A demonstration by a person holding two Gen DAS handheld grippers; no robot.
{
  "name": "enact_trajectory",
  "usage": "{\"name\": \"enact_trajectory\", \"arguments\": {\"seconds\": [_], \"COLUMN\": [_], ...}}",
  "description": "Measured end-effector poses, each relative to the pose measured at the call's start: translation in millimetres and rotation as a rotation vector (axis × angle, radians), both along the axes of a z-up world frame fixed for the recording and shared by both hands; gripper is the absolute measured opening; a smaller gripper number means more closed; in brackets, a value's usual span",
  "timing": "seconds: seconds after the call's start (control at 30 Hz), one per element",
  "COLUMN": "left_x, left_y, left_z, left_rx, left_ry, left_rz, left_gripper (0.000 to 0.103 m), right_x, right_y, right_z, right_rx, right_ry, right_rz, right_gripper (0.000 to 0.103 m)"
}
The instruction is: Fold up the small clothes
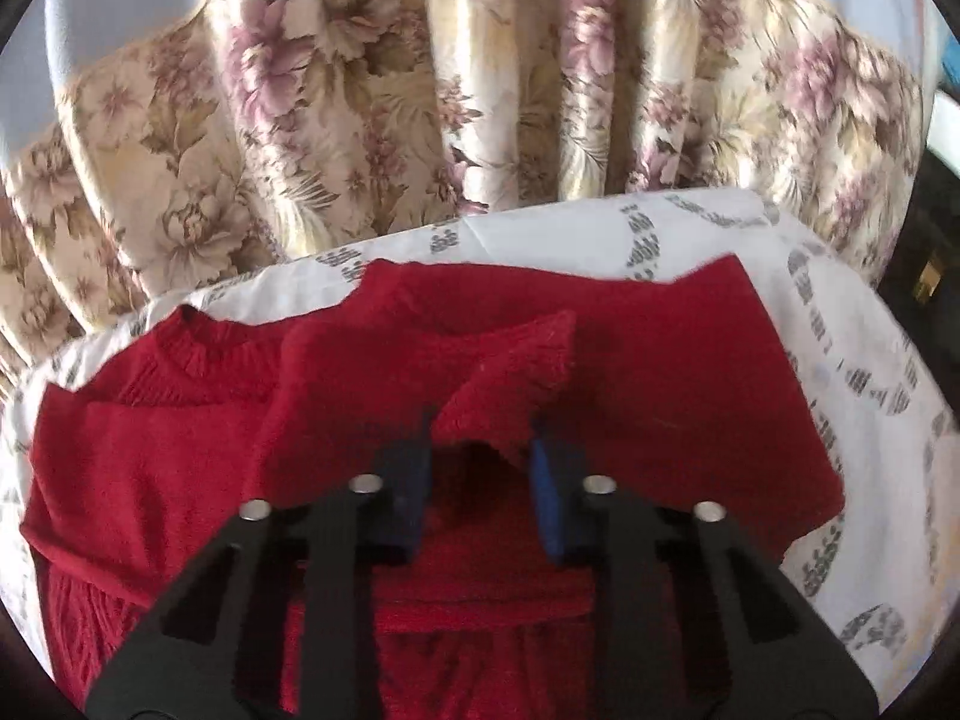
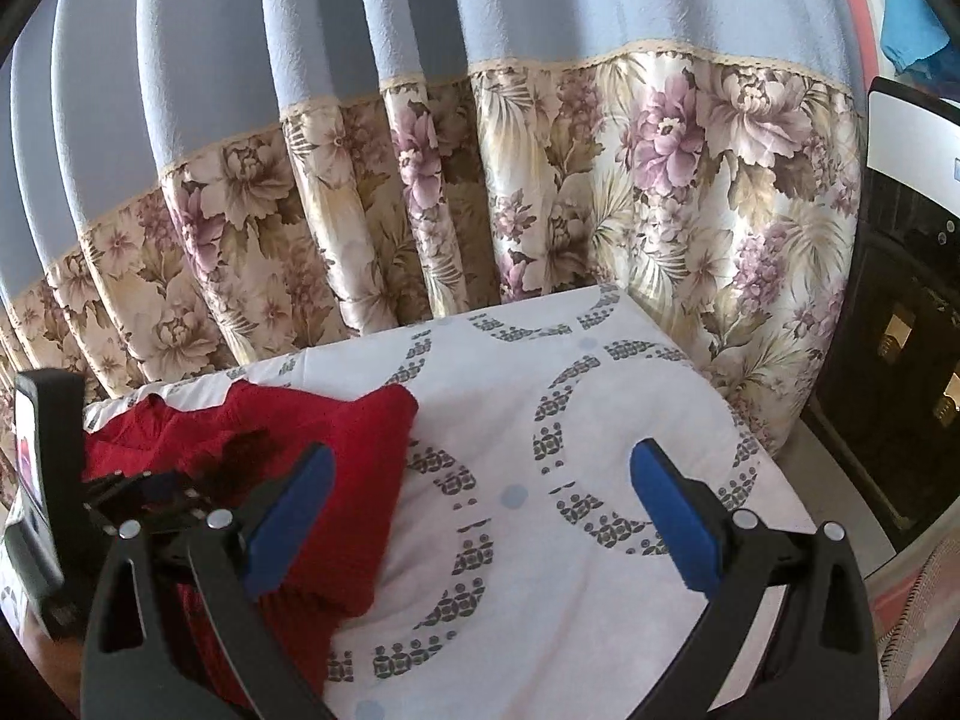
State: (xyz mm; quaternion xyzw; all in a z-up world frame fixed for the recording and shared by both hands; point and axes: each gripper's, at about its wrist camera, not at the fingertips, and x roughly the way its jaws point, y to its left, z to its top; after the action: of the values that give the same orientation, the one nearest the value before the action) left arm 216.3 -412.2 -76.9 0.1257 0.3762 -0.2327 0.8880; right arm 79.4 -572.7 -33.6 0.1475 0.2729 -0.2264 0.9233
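White patterned sheet (image 2: 540,570); red sweater (image 1: 660,372) between left gripper (image 1: 480,450) fingers.

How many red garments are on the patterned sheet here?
1: a red sweater spread on the sheet, its sleeve cuff between the left gripper pads. Others may be hidden.

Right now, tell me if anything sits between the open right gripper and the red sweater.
Nothing visible does. The right gripper hangs open over bare patterned sheet, and the red sweater lies just beside its left finger.
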Motion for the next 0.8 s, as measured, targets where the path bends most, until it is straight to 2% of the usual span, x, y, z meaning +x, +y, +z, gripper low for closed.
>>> {"name": "enact_trajectory", "arguments": {"seconds": [0.17, 0.27, 0.37, 0.53, 0.6, 0.67, 0.7, 0.73, 0.8], "left_x": [11.4, 24.1, 44.5, 69.3, 77.3, 79.3, 78.9, 77.2, 69.8], "left_y": [36.1, 70.1, 120.9, 190.7, 214.3, 234.7, 241.8, 248.1, 265.3], "left_z": [22.2, 36.8, 45.1, 30.1, 19.4, 7.6, 2.8, -0.1, -0.7], "left_rx": [-0.050, -0.065, -0.081, -0.090, -0.117, -0.127, -0.123, -0.120, -0.126], "left_ry": [-0.032, -0.060, -0.070, -0.037, 0.014, 0.054, 0.067, 0.066, 0.029], "left_rz": [0.036, 0.078, 0.158, 0.277, 0.307, 0.339, 0.339, 0.347, 0.377], "left_gripper": [0.019, 0.019, 0.019, 0.019, 0.021, 0.038, 0.071, 0.097, 0.099], "right_x": [2.3, 4.3, 7.4, 16.9, 20.5, 24.1, 26.3, 28.5, 32.7], "right_y": [4.9, 8.0, 12.0, 24.7, 30.2, 35.1, 38.0, 40.2, 44.5], "right_z": [-2.2, -3.8, -6.8, -13.1, -15.7, -17.6, -18.3, -18.8, -19.7], "right_rx": [-0.009, -0.016, -0.023, -0.047, -0.055, -0.057, -0.055, -0.052, -0.037], "right_ry": [0.009, 0.019, 0.032, 0.061, 0.072, 0.082, 0.085, 0.088, 0.094], "right_rz": [0.008, 0.013, 0.022, 0.053, 0.066, 0.079, 0.086, 0.096, 0.117], "right_gripper": [0.099, 0.099, 0.099, 0.099, 0.099, 0.099, 0.099, 0.099, 0.099]}}
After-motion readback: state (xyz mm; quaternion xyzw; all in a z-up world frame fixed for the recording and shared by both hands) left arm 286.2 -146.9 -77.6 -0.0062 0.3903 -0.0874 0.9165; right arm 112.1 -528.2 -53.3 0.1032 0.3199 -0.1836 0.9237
